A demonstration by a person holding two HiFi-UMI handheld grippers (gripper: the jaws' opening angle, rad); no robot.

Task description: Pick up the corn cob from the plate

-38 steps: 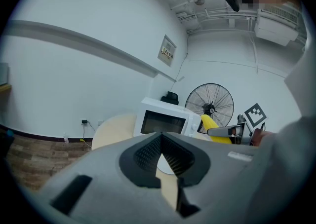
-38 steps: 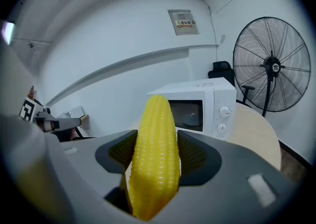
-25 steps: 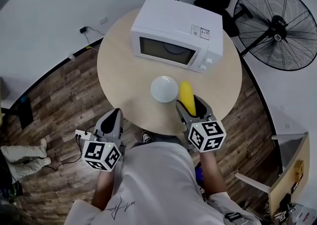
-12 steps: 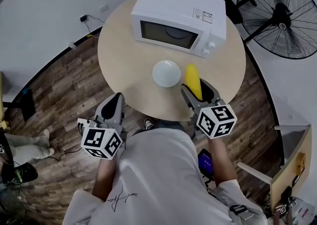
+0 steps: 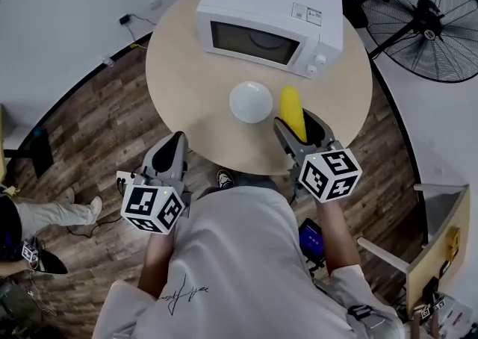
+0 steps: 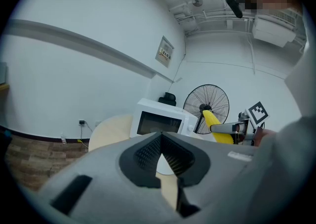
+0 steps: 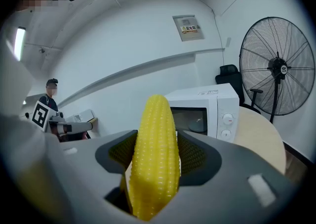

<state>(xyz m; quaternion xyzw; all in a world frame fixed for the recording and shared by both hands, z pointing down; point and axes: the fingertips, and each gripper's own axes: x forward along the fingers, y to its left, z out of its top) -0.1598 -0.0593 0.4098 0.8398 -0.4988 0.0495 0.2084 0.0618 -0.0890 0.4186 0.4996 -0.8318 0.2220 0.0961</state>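
Corn cob: the corn cob (image 5: 293,112) is off the plate and sits in the right gripper (image 5: 297,125), just right of the plate and above the near right part of the counter (image 5: 187,69). Its tip points at the far side, toward the microwave (image 5: 269,20).

Right jaws: clamped on the cob, one pad on each side. The cob runs lengthwise along the jaws, so it's cradled in the channel between them. In the right gripper view the cob (image 7: 155,154) fills the whole gap. I guess that's why the jaws stand so wide.

Why that hold: a cob is round and wants to roll. Gripping along its length gives the pads lots of kernels to bite on, so it probably won't twist out.

Plate: the white plate (image 5: 250,101) is bare, in the middle of the counter in front of the microwave. It's close to the cob on its left, but I can't tell if they touch.

Left gripper: the left gripper (image 5: 176,142) hangs at the near left edge of the counter, over the wood floor (image 5: 89,143). Its jaws are pressed together with nothing between them. Looks parked out of the way, since this is a one-hand job.

Progress: pretty much done, I'd say. From the left gripper view the cob (image 6: 217,125) looks raised and tilted, with the fan (image 6: 207,104) behind it.

Watch out: the microwave is close ahead of the tip.
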